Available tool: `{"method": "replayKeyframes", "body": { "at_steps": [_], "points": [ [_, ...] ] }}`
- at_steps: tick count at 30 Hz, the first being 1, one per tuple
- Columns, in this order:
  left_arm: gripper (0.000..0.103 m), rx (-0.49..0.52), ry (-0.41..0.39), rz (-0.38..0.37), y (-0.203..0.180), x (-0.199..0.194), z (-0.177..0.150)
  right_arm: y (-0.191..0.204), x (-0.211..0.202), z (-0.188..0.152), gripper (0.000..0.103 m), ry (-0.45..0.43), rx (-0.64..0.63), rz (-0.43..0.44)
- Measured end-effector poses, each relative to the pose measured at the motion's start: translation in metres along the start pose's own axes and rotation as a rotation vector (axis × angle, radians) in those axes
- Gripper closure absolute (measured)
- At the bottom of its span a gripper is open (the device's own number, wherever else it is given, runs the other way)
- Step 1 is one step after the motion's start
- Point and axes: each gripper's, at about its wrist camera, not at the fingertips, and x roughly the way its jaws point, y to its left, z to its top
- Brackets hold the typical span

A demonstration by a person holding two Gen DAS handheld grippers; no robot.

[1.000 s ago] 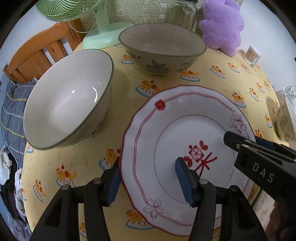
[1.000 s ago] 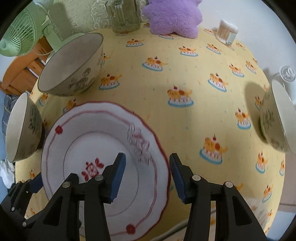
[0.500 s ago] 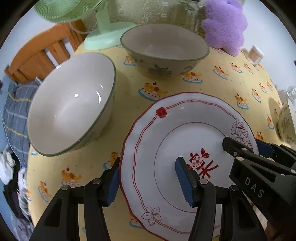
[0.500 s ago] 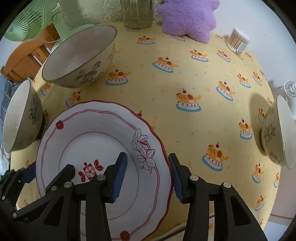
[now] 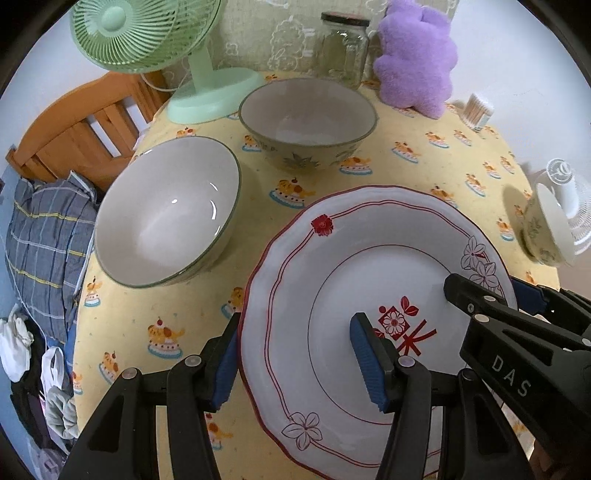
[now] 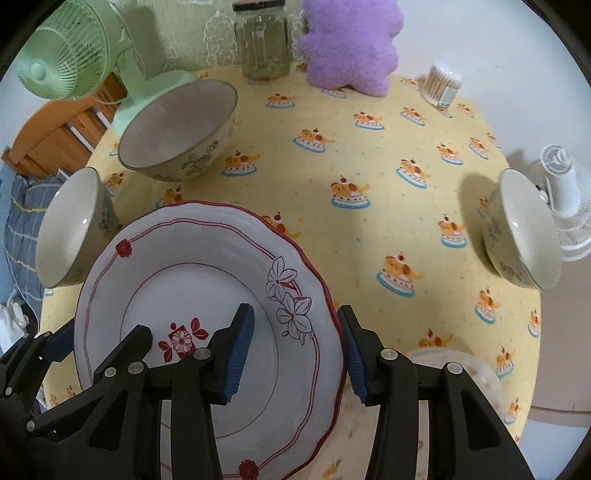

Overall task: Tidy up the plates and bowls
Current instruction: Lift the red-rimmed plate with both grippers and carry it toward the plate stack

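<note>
A white plate with red trim and flower prints (image 5: 354,266) (image 6: 177,280) is held tilted above the yellow tablecloth. My left gripper (image 5: 299,365) straddles its left rim, one finger above, one below. My right gripper (image 6: 295,350) straddles its right rim the same way. Both sets of jaws stand wide with visible gaps, so actual contact is unclear. Two large bowls (image 5: 166,210) (image 5: 306,122) sit upright at the left and back. A smaller bowl (image 6: 524,229) sits at the right edge.
A green fan (image 5: 147,33), a glass jar (image 5: 343,48), a purple plush toy (image 5: 417,55) and a cotton-swab pot (image 6: 441,83) line the back. A white mini fan (image 6: 565,195) stands right. A wooden chair (image 5: 81,125) with clothes is beyond the table's left edge.
Both grippers and the plate have risen and drawn back from the table; the bowls and back objects now sit farther away in view. The plate keeps its place between the fingers.
</note>
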Motion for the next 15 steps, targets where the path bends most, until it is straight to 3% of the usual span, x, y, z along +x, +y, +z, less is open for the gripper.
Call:
{"method": "replayKeyframes", "body": {
  "at_steps": [15],
  "points": [
    [0.044, 0.141, -0.024, -0.085, -0.028, -0.040, -0.034, -0.026, -0.057, -0.060, 0.053, -0.039, 0.152, -0.067]
  ]
}}
